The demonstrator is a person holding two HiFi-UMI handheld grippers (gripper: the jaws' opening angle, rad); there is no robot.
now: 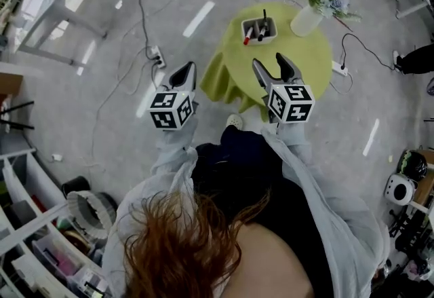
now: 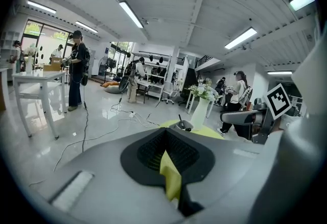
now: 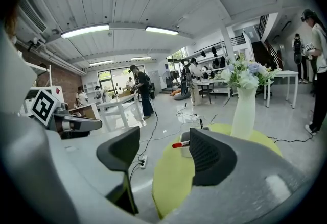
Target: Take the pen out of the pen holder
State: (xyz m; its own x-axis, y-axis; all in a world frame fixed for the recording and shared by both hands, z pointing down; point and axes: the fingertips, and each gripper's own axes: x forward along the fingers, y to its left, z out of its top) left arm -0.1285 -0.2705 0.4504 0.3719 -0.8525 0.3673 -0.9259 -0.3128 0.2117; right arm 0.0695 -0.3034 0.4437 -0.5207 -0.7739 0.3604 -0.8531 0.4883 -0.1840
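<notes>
A white pen holder point(image 1: 260, 31) stands on the round table with a yellow-green cloth point(image 1: 234, 69). It holds a red-capped pen point(image 1: 248, 36) and a black pen point(image 1: 264, 17). My right gripper point(image 1: 268, 60) hovers open over the table's near edge, short of the holder and with nothing between its jaws. In the right gripper view, the gripper point(image 3: 163, 154) frames the holder point(image 3: 184, 149), with the red-capped pen point(image 3: 180, 144) sticking out to the left. My left gripper point(image 1: 188, 71) is shut and empty, to the left of the table and above the floor. In the left gripper view, the holder point(image 2: 182, 126) shows beyond the closed jaws point(image 2: 166, 146).
A white vase of flowers point(image 1: 306, 18) stands on the table to the right of the holder. A power strip point(image 1: 157, 56) and cables lie on the floor to the left. A white table point(image 1: 64, 1) is at upper left and shelves point(image 1: 41, 235) at lower left. A standing person point(image 2: 76, 67) is in the room.
</notes>
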